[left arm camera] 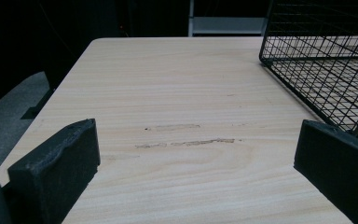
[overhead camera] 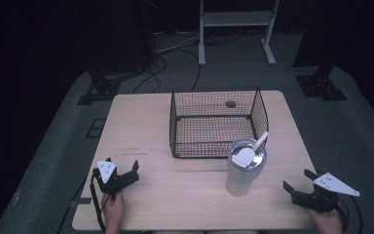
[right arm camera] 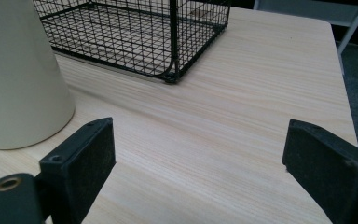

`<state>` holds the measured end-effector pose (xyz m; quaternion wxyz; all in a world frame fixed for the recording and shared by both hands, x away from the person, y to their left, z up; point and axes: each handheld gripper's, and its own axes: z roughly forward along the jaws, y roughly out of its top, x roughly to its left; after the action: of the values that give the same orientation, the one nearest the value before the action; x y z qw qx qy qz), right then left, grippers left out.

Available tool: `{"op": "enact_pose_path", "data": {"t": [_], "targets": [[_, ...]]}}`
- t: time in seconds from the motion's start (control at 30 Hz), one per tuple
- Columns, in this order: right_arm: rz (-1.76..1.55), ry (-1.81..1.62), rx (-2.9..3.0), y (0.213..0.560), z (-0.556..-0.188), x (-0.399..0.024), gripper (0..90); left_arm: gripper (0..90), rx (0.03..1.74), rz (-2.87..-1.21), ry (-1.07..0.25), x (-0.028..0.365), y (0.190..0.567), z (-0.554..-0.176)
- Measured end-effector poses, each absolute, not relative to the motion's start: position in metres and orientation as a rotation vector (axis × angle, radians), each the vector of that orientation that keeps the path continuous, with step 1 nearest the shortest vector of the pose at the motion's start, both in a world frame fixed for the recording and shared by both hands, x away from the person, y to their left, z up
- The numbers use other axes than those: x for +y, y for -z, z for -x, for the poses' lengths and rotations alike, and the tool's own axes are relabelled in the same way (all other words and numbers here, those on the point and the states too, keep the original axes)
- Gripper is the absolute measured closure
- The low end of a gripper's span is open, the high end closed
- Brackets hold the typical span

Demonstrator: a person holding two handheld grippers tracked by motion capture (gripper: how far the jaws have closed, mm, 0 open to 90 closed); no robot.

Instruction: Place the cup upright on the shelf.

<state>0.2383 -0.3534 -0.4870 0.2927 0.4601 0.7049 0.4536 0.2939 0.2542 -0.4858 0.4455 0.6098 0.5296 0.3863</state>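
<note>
A cream tumbler (overhead camera: 243, 170) with a shiny metal inside stands upright on the wooden table (overhead camera: 151, 122), just in front of a black wire basket (overhead camera: 217, 123); a white spoon (overhead camera: 252, 150) leans in it. My left gripper (overhead camera: 120, 171) rests open near the table's front left, held by a hand. My right gripper (overhead camera: 302, 183) is open at the front right, to the right of the tumbler. In the right gripper view the tumbler's cream wall (right arm camera: 18, 74) stands to the left, outside the wide-apart jaws. The left gripper view looks over bare wood with faint marks (left arm camera: 186, 140).
The wire basket (left arm camera: 326, 60) holds nothing that I can see and stands at the table's middle back. A round hole (overhead camera: 231, 104) shows in the tabletop behind it. A white metal stand (overhead camera: 236, 29), cables and black stand bases lie on the floor beyond.
</note>
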Motion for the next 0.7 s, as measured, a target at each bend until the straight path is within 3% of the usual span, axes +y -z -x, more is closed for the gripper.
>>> {"op": "enact_pose_path", "data": {"t": [0.7], "targets": [[-0.994,-1.27,2.03,0.448,-0.226,-0.327,8.4,0.0,1.302,-1.506,-0.96,0.254,0.486,-0.292]]}}
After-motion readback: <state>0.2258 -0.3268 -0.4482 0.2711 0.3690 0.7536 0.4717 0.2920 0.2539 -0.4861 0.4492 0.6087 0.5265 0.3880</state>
